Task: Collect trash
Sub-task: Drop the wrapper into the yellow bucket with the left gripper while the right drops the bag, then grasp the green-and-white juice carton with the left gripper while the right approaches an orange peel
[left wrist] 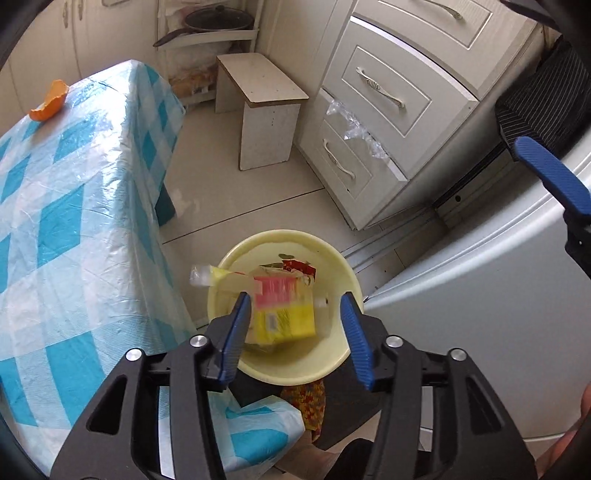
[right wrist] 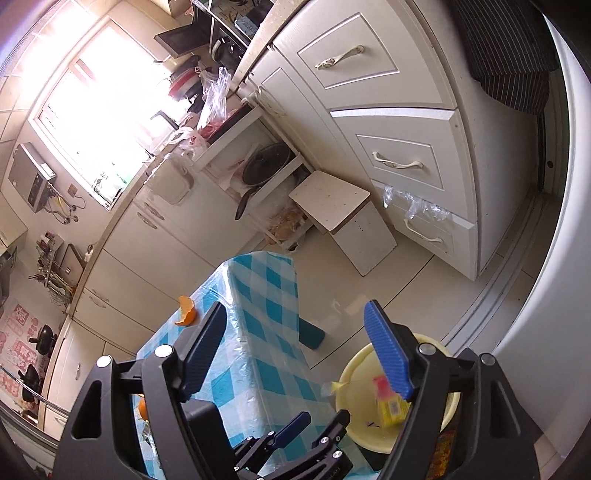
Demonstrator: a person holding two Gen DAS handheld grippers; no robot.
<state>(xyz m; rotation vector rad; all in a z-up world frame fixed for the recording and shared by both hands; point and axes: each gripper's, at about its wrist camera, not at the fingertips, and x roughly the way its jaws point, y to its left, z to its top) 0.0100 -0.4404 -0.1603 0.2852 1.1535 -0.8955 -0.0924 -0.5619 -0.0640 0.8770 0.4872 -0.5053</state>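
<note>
In the left wrist view my left gripper (left wrist: 295, 297) hangs open over a pale yellow bin (left wrist: 334, 254) on the floor. A blurred yellow and pink wrapper (left wrist: 284, 314) sits loose in the gap, over the bin's mouth, clear of the right finger. Red packaging (left wrist: 300, 267) lies inside the bin. An orange peel (left wrist: 50, 101) rests on the blue checked table (left wrist: 74, 221). In the right wrist view my right gripper (right wrist: 295, 306) is open and empty above the table (right wrist: 266, 295). Peel (right wrist: 186, 312), bin (right wrist: 356, 369), wrapper (right wrist: 391, 404) and left gripper (right wrist: 310, 424) appear there too.
A white stool (left wrist: 258, 85) stands on the tiled floor beyond the bin. A drawer cabinet (left wrist: 388, 96) has clear plastic (left wrist: 351, 125) hanging from a drawer. A white appliance (left wrist: 480, 295) flanks the bin on the right. A pan (left wrist: 218, 18) sits on a low shelf.
</note>
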